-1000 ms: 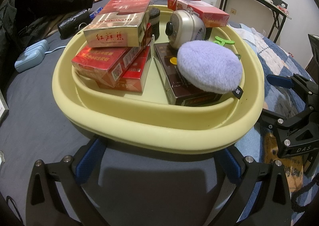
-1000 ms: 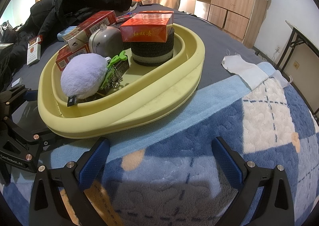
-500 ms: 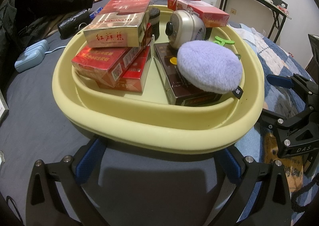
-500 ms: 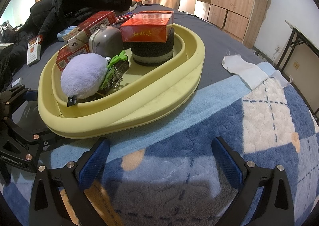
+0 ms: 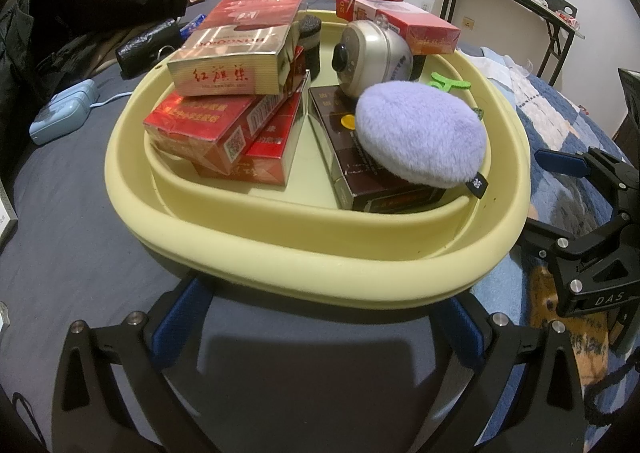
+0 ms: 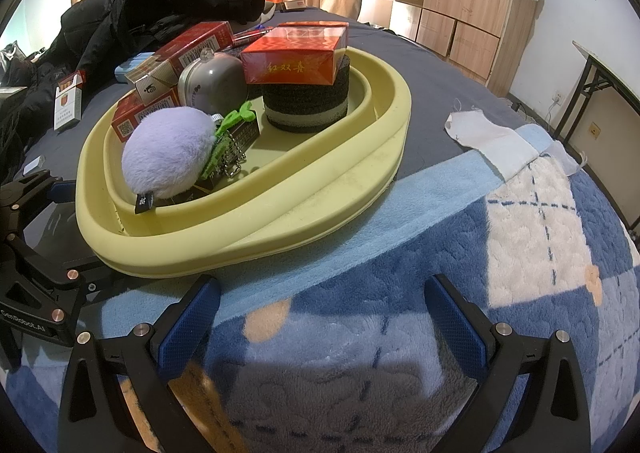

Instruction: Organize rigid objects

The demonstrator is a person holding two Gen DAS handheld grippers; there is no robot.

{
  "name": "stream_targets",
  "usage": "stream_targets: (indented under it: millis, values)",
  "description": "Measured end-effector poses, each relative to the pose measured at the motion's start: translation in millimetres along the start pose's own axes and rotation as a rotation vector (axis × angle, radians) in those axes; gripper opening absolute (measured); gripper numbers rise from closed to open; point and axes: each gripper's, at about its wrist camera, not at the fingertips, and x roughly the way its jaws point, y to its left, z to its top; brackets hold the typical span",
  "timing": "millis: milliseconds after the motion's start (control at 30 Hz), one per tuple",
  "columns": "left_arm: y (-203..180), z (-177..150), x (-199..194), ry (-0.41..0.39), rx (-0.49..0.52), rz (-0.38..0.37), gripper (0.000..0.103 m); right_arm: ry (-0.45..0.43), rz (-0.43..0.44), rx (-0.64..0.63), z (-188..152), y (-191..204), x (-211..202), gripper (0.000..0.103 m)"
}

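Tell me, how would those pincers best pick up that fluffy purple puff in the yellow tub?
Probably from above, jaws closing across the narrow width of the purple puff. It lies flat and highest on a dark box, so its top and sides are free, while the yellow tub rim blocks a low approach. The right gripper, open, sits nearer it.

Even indoor light from overhead keeps both views bright and sharp, each gripper casting a soft grey shadow below it, glare glinting on the gold box (image 5: 228, 71), and fisheye bending curving the room into black corners at the edges.
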Motion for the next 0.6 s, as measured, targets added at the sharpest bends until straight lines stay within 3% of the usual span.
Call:
stream_targets:
  millis: [600]
  values:
    - [-0.4,-0.4,-0.4,-0.001,0.0,-0.001,0.103,-0.001,0.0,0.0,1.0,-0.1,-2.2,0.103]
